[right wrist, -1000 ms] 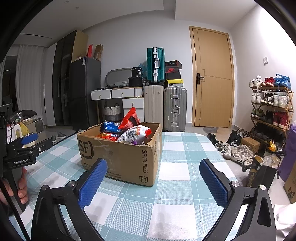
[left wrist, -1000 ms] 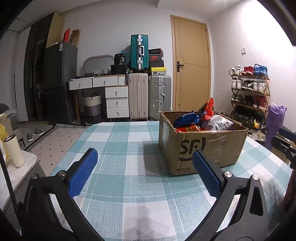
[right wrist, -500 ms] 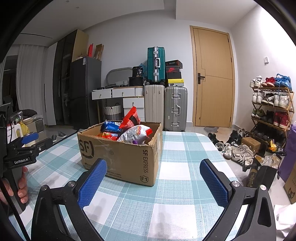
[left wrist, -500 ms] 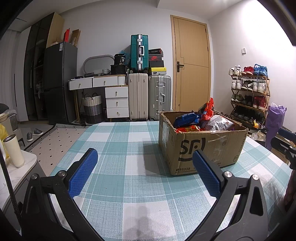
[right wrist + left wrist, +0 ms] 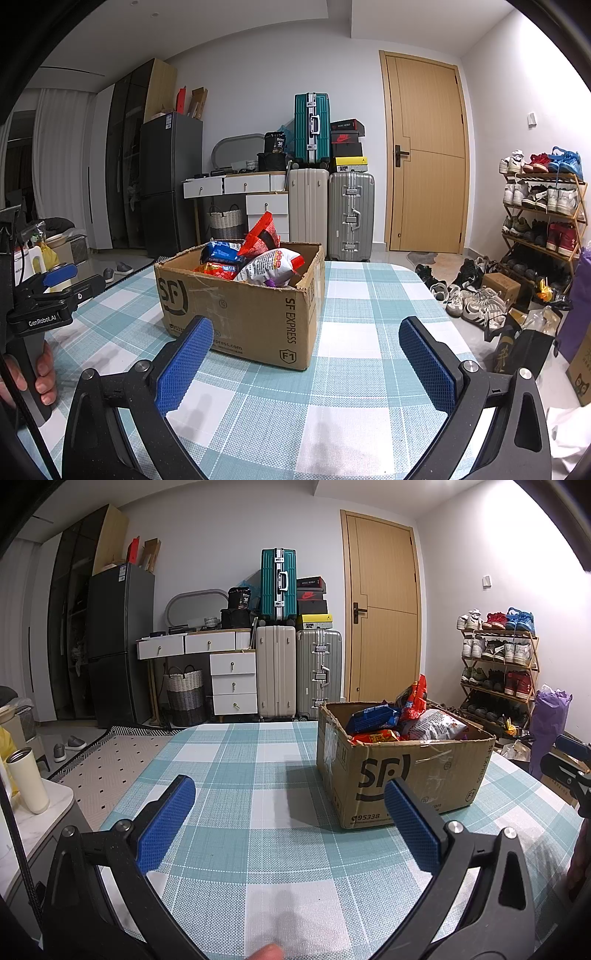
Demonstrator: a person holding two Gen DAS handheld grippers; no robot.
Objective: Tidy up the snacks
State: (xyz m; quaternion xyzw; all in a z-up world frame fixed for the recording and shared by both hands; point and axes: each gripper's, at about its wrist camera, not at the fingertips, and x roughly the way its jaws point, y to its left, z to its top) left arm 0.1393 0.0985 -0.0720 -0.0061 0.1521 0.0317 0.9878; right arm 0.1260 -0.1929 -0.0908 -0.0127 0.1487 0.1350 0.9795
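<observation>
Evidently nothing is gripped: left gripper (image 5: 288, 818) and right gripper (image 5: 304, 360), jaws spread, are aimed at the snack-filled cardboard box (image 5: 251, 314).

Left gripper (image 5: 286, 806) is level, jaws spread wide and empty, and a fingertip (image 5: 267, 952) peeks in beneath it. Right gripper (image 5: 304, 350) matches, spread and empty, with the left hand (image 5: 31, 373) wrapping its handle off to that side.

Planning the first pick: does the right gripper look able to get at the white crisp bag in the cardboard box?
Probably yes: the right gripper is open and empty, and the white crisp bag lies on top in the open-topped cardboard box, nothing between.
</observation>
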